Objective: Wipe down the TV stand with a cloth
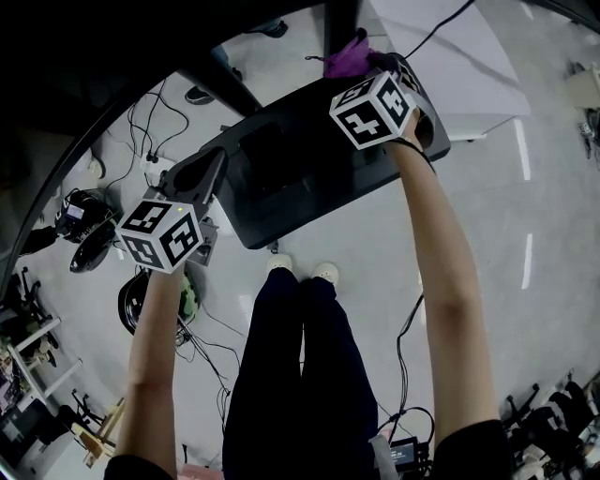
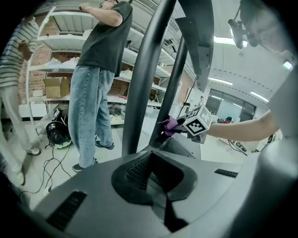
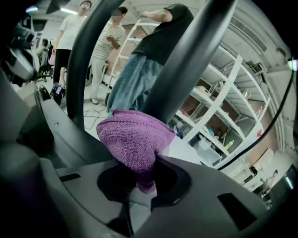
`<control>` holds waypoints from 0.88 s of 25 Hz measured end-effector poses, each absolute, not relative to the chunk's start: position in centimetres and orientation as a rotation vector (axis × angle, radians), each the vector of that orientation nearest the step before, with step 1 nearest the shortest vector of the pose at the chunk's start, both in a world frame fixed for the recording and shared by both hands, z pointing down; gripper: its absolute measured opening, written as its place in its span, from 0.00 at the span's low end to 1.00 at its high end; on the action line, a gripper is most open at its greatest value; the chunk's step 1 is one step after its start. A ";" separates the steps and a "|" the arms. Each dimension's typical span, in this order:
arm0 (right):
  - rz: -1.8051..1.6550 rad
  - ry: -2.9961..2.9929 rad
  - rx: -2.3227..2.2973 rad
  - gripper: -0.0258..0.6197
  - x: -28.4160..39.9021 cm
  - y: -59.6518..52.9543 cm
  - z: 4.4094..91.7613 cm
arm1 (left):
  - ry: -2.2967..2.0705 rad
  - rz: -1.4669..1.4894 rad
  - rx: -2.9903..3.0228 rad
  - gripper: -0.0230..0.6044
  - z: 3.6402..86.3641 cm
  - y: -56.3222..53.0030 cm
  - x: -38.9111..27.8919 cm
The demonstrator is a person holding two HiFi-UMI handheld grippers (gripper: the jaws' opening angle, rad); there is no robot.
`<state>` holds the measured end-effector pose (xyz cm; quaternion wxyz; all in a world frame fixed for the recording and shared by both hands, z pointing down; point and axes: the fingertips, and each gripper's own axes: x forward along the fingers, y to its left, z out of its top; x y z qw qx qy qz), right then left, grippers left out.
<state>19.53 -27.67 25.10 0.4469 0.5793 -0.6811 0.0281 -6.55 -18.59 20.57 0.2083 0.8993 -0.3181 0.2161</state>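
Grey and empty, the left gripper (image 1: pixel 199 174) has its jaws pressed together at the left edge of the TV stand (image 1: pixel 300 178). The black base of the stand lies on the pale floor (image 1: pixel 525 234), with cables (image 1: pixel 159 112) to its left and free floor at its near and right sides. At the far right edge, beside the upright post (image 1: pixel 339 21), the right gripper (image 1: pixel 380 66) is clamped on the purple cloth (image 1: pixel 347 54).

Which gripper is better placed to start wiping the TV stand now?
Right. The right gripper has its jaws shut on the purple cloth, already over the TV stand near its poles. The left gripper is shut and empty, at the stand's left corner.
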 end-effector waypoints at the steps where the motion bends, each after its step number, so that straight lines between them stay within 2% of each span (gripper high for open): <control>1: 0.077 -1.705 1.445 0.16 19.1 -27.2 24.4 | -0.886 0.598 2.498 0.05 20.7 -18.5 -6.8; 13: 0.054 -1.996 1.501 0.16 8.5 -21.1 15.0 | -0.888 0.468 2.451 0.05 19.4 -16.9 -9.2; 18: 0.004 -2.163 1.465 0.16 0.7 -20.3 10.4 | -0.952 0.407 2.435 0.05 19.0 -16.4 -12.4; 22: 0.101 -2.269 1.421 0.16 -6.1 -18.7 10.6 | -1.044 0.394 2.409 0.05 19.9 -16.4 -16.1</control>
